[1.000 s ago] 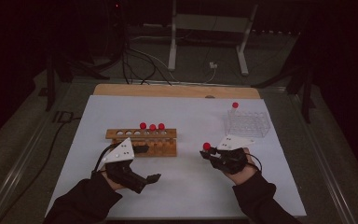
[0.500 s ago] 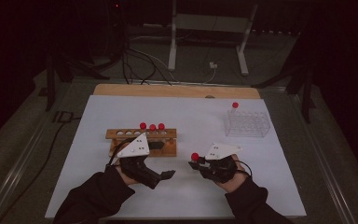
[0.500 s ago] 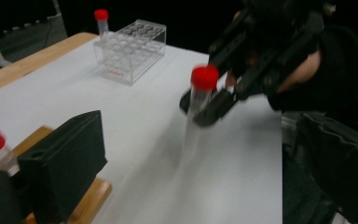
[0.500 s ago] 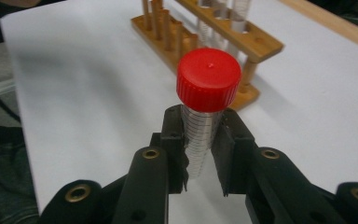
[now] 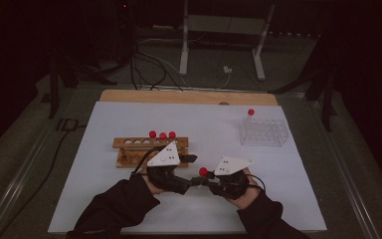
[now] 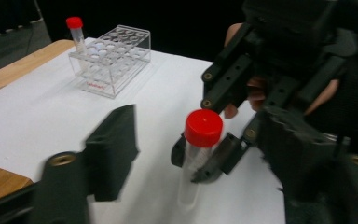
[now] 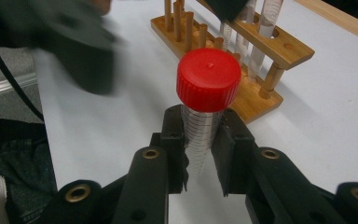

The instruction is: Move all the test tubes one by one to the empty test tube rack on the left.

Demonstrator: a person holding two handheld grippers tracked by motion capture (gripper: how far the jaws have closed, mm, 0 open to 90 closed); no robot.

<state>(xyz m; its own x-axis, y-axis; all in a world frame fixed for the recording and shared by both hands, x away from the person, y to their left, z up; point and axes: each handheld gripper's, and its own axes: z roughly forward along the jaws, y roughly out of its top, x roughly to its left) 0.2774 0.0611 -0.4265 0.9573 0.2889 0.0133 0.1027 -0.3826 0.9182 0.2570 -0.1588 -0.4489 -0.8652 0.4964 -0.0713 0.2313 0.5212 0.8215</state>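
Red-capped tube [image 7: 204,109]: stood upright, pinched just under its cap by the right hand-held gripper [image 7: 200,144], pads pressed on both sides of the clear graduated wall; it sat nearer the person than the wooden rack [image 5: 151,152], well apart from it.
Left hand-held gripper [image 6: 168,154]: jaws had just been closing around the same tube; the frames showed the tube between them, pads not yet touching it, so half spread.
Step in hand (judgement): a handover of the tube from right to left, or a grip for unscrewing the cap.
Landmark check: three more capped tubes [image 5: 162,135] stood at the far side of the wooden rack; the clear plastic rack [image 5: 263,132] with one capped tube lay far beyond it toward the right.
White surface [image 5: 129,209]: bare around the tube.
Doing it well (judgement): left pads should land on the tube wall below the right pads, not on the cap; square and level; the right grip should hold until the left is firm.
Risk (judgement): smooth wall could slip or tilt if squeezed off-centre.
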